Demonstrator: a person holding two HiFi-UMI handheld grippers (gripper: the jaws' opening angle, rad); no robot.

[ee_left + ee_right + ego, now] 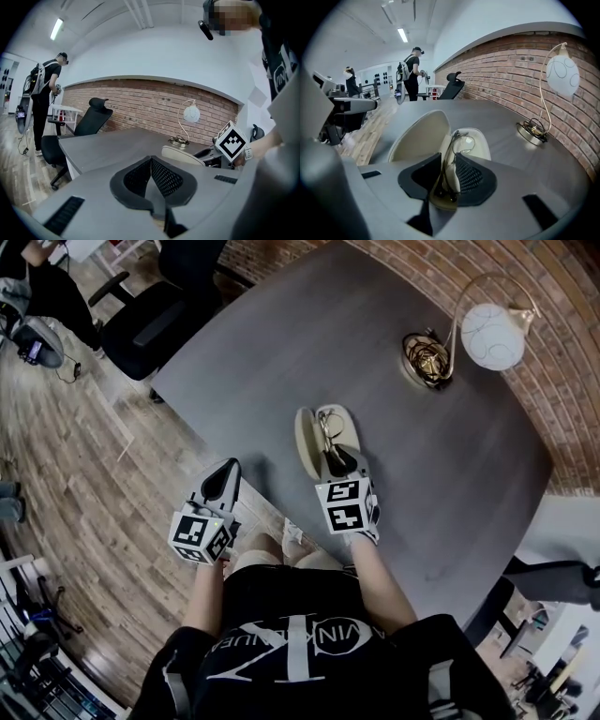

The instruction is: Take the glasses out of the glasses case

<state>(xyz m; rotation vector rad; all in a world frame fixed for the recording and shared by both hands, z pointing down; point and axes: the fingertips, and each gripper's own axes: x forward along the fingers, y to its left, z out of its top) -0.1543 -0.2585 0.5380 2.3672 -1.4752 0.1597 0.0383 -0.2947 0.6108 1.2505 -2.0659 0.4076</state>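
Note:
An open cream glasses case (307, 442) lies on the dark grey table (281, 352), lid up to the left. Thin wire-framed glasses (328, 430) lie in its tray. My right gripper (336, 457) reaches into the case from the near side. In the right gripper view its jaws (448, 157) are closed on the glasses (457, 143), with a tinted lens low between the pads. My left gripper (228, 468) hovers at the table's near-left edge, apart from the case. Its jaws (151, 160) meet at the tips with nothing between them. The case (180, 154) shows to its right.
A desk lamp with a white globe (492, 334) and a round base with coiled cable (428, 359) stands at the far right. A black office chair (155, 320) sits past the table's left corner. People stand far off on the wooden floor (44, 93).

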